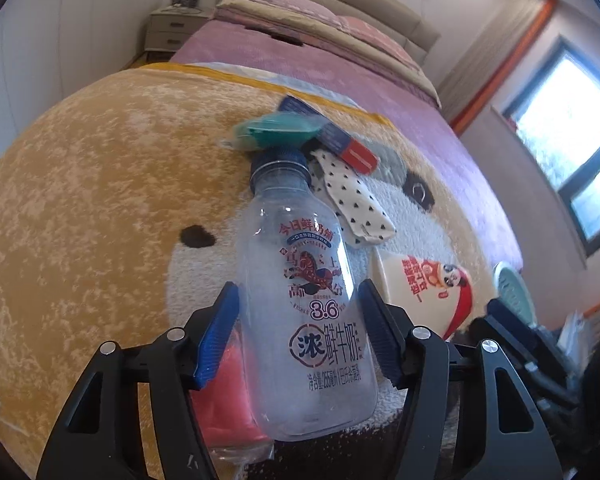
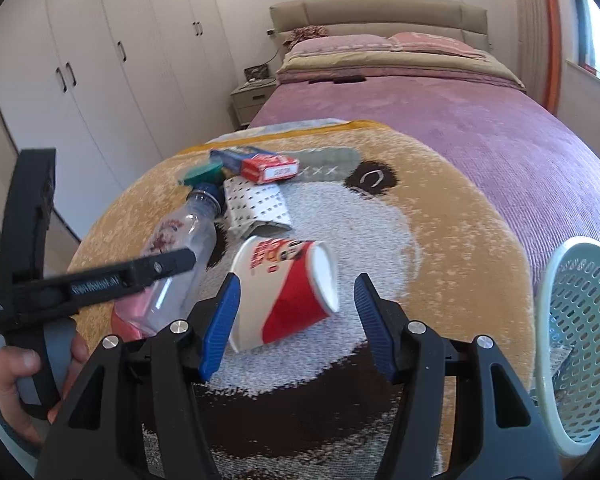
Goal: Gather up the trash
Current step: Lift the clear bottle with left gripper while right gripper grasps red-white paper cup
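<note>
Our left gripper point(image 1: 298, 332) has its blue fingers on both sides of the clear milk bottle point(image 1: 308, 300). We cannot tell if they squeeze it yet. Our right gripper point(image 2: 296, 320) is wide open around the paper cup point(image 2: 284, 288), which lies on its side on the dog blanket point(image 2: 440, 240), not touching either finger. The green basket point(image 2: 580, 340) waits near, on the right. The bottle is smooth and round, so it could slip out. The cup is soft and could squash or roll away.
</note>
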Motion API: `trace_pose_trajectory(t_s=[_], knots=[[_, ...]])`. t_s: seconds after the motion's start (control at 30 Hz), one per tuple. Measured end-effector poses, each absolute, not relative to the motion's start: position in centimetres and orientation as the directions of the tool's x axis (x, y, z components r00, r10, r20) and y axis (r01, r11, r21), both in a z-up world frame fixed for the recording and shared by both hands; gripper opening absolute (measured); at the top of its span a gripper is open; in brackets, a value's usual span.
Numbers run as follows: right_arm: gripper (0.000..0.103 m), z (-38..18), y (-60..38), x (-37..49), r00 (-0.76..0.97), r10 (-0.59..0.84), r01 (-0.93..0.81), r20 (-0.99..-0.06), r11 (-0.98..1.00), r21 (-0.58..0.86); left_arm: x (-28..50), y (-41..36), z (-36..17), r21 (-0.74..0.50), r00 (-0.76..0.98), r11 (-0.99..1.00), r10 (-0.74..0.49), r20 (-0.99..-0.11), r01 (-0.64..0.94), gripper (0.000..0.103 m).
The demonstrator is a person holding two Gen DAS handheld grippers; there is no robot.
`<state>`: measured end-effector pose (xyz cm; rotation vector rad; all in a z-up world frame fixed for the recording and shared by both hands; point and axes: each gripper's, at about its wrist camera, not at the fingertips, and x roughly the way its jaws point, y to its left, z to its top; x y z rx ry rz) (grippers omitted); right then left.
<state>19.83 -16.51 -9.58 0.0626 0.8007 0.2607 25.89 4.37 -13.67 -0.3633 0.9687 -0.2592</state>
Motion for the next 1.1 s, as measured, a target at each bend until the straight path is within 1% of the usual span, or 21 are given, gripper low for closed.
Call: trace_pose_trajectory(t_s=[0.07,0.13,0.2,0.57,0.67,0.73,0.8,0.9,1.1], knots=[[0.058,-9.9,-16.0,20.0,0.658,0.254,-0.211,-0.709,0.966,0.150,25.5,4.9,-13.3,-0.428,0.555,0.902,-0.386,-0.737,0.059,0.059],[0.073,-10.2,-15.6,20.2,0.659,0.246,-0.206,-0.711,0.968,0.144,25.0,5.2,-12.9,-0.424,0.563,0.902,-0.390,-0.729,0.075,0.059],[0.078,-10.4,-15.1,20.4,0.659,0.243,-0.205,-0.712,0.969,0.141,24.9,5.4,-12.7,-0.430,0.565,0.899,-0.398,-0.723,0.083,0.059],[0.078,-12.7,-13.0,22.2,0.619,0.155,-0.177,-0.770,0.983,0.055,24.2,6.5,-10.9,-0.456,0.604,0.886,-0.408,-0.685,0.081,0.058],[0.076,-13.0,-13.2,22.3,0.615,0.138,-0.161,-0.776,0.986,0.048,24.0,6.5,-10.3,-0.458,0.614,0.885,-0.408,-0.676,0.084,0.058],[0.074,-12.8,-13.3,22.1,0.624,0.128,-0.158,-0.771,0.987,0.036,23.7,6.4,-9.9,-0.459,0.619,0.884,-0.412,-0.669,0.092,0.057],[0.074,-12.4,-13.6,21.7,0.638,0.118,-0.151,-0.761,0.988,0.027,23.4,6.3,-9.6,-0.455,0.625,0.885,-0.410,-0.664,0.097,0.054],[0.074,-11.5,-14.5,21.0,0.652,0.137,-0.142,-0.745,0.988,0.057,22.8,6.1,-8.6,-0.458,0.639,0.880,-0.424,-0.641,0.125,0.052],[0.074,-9.3,-17.3,19.9,0.694,0.108,-0.084,-0.712,0.994,0.069,22.3,3.9,-6.9,-0.442,0.650,0.875,-0.453,-0.610,0.195,0.051]])
